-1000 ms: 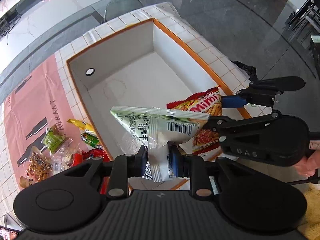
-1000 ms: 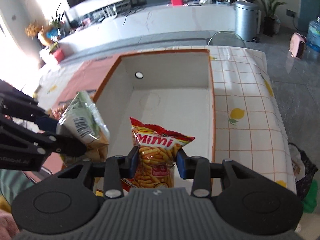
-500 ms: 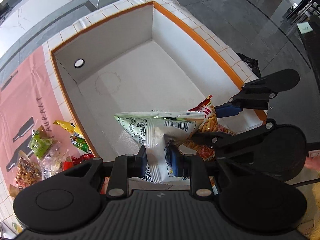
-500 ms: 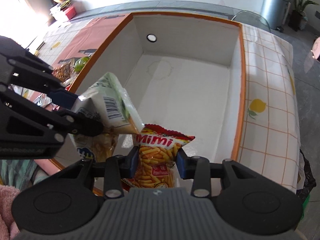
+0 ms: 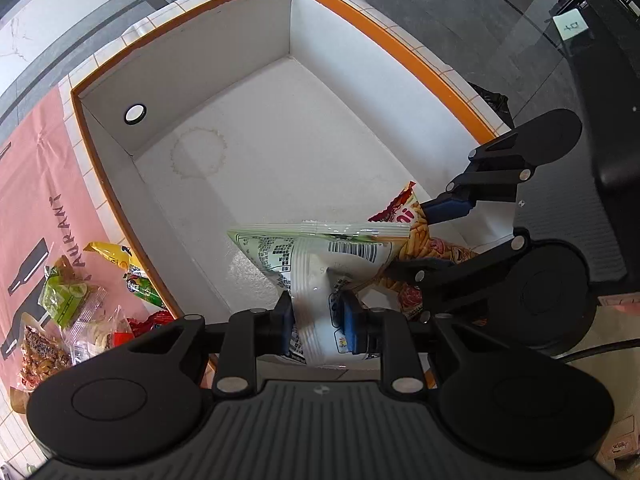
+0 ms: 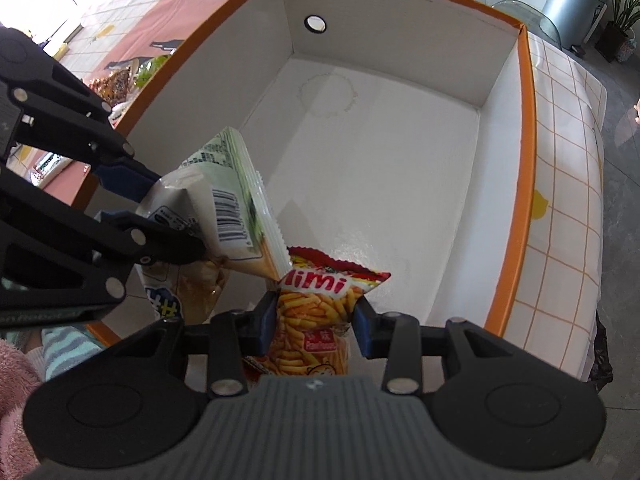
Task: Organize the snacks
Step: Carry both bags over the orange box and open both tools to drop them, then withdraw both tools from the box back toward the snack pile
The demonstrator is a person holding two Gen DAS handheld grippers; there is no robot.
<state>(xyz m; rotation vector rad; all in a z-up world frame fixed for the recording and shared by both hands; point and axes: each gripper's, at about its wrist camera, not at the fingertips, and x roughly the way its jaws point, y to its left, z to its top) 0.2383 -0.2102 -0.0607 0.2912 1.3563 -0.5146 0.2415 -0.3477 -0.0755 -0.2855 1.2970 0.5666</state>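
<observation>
Snacks go in the big white box with the orange rim (image 5: 400,46), and I have one bag in each of my tongs. My left tongs (image 5: 317,316) are squeezed almost shut on the pale green bag (image 5: 320,248). My right tongs (image 6: 316,320) are partly open but pinch the red Mimi stick bag (image 6: 316,312) tight on both sides. Both bags hang over the near end of the box, and their corners touch.

To do this well, I think I should go lower first, so the bags land soft and do not flop out. I should let go of one bag, then the other, side by side and not on top of each other.

Each bag hangs long way down with its sealed edge low, toward the box floor. The green bag's edge lies across in my left view.

More snacks (image 5: 80,304) wait on the pink cloth (image 5: 36,184) beside the box.
</observation>
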